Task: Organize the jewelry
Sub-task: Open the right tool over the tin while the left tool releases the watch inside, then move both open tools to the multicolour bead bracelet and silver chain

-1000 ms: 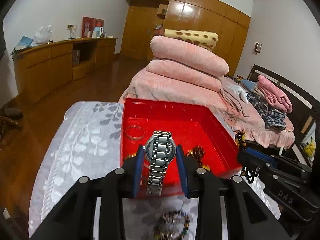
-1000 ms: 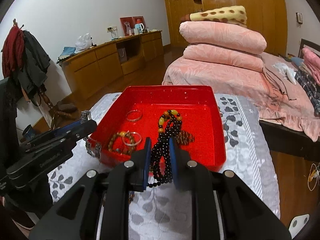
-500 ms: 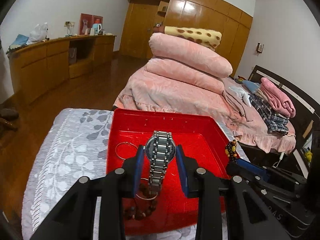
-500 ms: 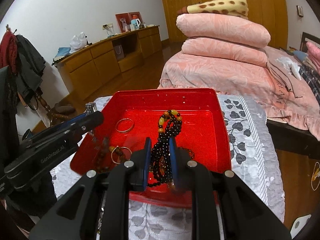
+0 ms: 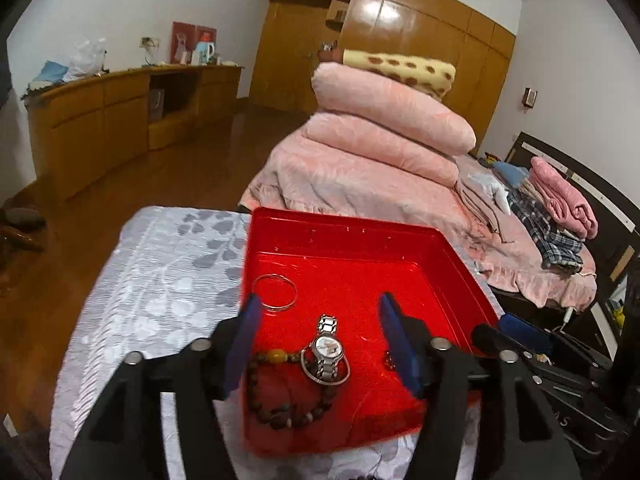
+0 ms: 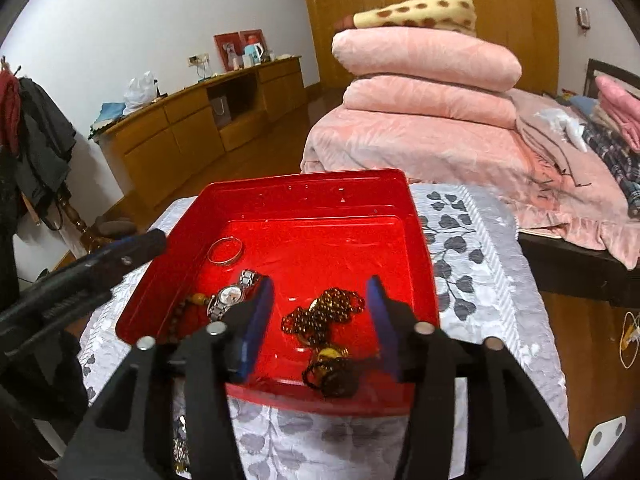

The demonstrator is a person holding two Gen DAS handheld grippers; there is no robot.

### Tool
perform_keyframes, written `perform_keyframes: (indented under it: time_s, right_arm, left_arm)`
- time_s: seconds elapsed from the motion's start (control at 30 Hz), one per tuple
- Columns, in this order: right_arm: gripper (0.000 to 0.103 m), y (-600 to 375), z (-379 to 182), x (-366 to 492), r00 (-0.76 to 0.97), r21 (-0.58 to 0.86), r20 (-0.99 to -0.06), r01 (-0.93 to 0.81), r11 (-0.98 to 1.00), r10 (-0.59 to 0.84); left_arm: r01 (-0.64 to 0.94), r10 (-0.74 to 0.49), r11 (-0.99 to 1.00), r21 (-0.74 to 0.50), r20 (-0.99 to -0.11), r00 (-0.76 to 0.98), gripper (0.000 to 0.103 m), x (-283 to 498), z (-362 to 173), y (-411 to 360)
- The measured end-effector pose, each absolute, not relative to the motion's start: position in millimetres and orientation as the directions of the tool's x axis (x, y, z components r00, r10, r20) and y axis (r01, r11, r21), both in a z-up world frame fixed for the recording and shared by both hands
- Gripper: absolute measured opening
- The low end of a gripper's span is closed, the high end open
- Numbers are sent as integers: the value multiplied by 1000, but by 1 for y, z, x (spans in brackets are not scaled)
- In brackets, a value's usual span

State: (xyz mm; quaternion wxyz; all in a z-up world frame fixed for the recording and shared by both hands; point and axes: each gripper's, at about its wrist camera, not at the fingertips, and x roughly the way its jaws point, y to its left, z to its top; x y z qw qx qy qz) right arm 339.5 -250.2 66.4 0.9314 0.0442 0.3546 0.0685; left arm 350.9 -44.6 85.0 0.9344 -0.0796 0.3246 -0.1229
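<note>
Now both grippers are empty: half a second ago the left gripper (image 5: 320, 344) clamped the watch (image 5: 326, 354) and the right gripper (image 6: 320, 320) pinched the bead necklace (image 6: 324, 320), and both pieces have since dropped into the red tray (image 5: 352, 236). The watch lies face up on the tray floor, overlapping a thin ring and touching the brown bead bracelet (image 5: 280, 396); a silver bangle (image 5: 275, 298) sits farther back. The necklace is heaped in the tray's near right part. Each gripper hovers over the tray's near edge, jaws spread wide and holding nothing, pointing toward the bed (image 5: 380, 168). The tray rests on the bench (image 5: 160, 280) with its leaf-patterned cloth.
</note>
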Motion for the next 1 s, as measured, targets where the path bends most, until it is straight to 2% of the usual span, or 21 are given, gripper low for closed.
perform_keyframes:
  time_s: [0.13,0.33,0.57,0.6,0.7,0.77,0.93,1.0]
  right_arm:
    - [60,-248,68,316,756,122,-635,-105,987,159]
    - [78,-237,63,274,764,114,-619,-138,984,179]
    - [78,-222,40,248,710,135,-667,-184,974,226]
    - [76,-219,38,247,704,141,-671,-186,972,232]
    - [61,-213,28,247,664,169,-701,-201,965,261]
    - [58,-206,21,248,640,178,-719,-207,962,271]
    - [37,-194,9,249,598,184,-751,-218,958,280]
    - [34,-190,6,250,585,186,-761,-220,958,282]
  left_arm:
    - [158,-243,968,-195,-575,781,79,325,87,-34]
    - [117,-191,979,-165,-567,802,90,288,78,-12]
    - [72,-164,983,-170,-627,762,91,262,52,11]
    - [64,-158,984,-168,-636,755,91,259,47,13]
    - [53,-145,986,-158,-657,740,91,251,37,16]
    - [56,-140,988,-146,-669,730,91,246,32,17]
    - [70,-133,990,-119,-690,711,91,238,25,15]
    - [73,-133,991,-115,-693,708,91,236,23,15]
